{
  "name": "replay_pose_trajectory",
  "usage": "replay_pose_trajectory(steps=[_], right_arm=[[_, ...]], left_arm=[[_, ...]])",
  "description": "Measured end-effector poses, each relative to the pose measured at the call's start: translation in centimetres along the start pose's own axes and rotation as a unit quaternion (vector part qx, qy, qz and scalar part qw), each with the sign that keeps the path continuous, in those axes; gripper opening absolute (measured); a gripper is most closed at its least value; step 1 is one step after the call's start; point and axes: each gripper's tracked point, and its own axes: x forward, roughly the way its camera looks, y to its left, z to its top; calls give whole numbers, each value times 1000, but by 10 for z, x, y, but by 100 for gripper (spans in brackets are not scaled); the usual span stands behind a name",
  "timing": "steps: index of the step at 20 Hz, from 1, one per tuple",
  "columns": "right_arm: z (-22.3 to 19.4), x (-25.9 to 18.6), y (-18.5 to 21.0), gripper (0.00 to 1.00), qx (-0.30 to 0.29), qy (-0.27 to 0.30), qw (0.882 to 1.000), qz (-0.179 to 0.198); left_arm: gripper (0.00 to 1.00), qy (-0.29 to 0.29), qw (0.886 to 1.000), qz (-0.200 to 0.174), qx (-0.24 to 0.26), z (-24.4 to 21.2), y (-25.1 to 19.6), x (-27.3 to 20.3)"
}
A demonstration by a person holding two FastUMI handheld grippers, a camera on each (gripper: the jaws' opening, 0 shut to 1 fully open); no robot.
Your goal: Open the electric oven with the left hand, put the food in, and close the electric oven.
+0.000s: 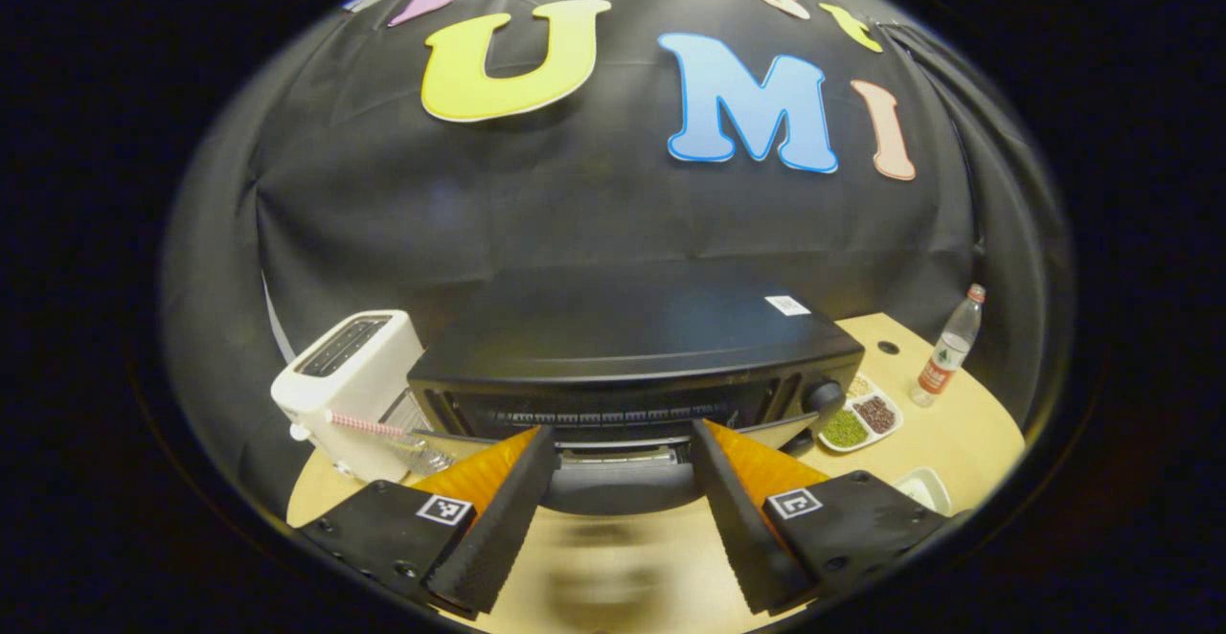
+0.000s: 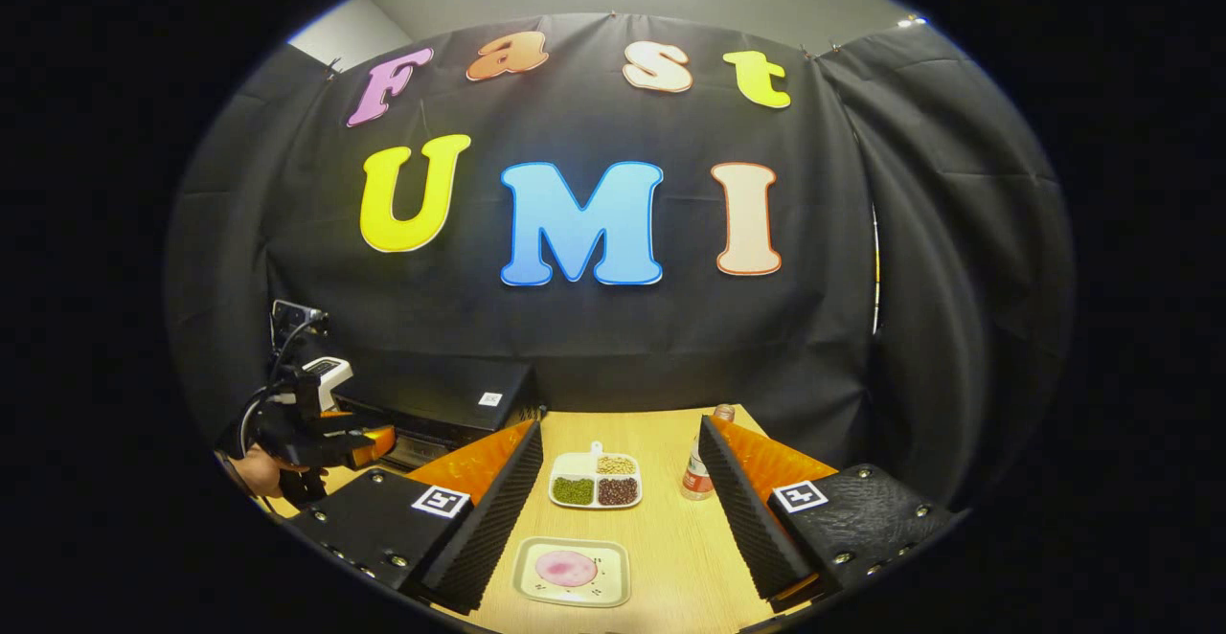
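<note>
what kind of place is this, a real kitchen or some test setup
Most likely a staged recording booth, not a real kitchen: black cloth hangs as the walls, and a single wooden table holds an electric oven, a toaster and small plates of food.

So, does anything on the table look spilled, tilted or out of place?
Nothing stands out. The oven, toaster and bottle stand upright, the divided dish keeps its contents in their compartments, and the food lies flat on its plate.
</note>
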Motion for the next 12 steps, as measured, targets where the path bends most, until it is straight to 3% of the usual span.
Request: replay_pose_trajectory(steps=[6,8,10,12], right_arm=[[-7,-8,5,99,-3,9,1000,10],[-8,-11,7,99,-2,13,1000,15],[-9,-15,7,99,-3,14,1000,17],[-15,-17,7,99,-3,21,1000,17]], left_arm=[[100,26,1000,7,9,-48,-6,-25],[96,35,999,9,10,-64,-7,-30],[100,49,999,8,4,-82,-8,-35],[96,56,998,9,-7,-95,-6,-38]])
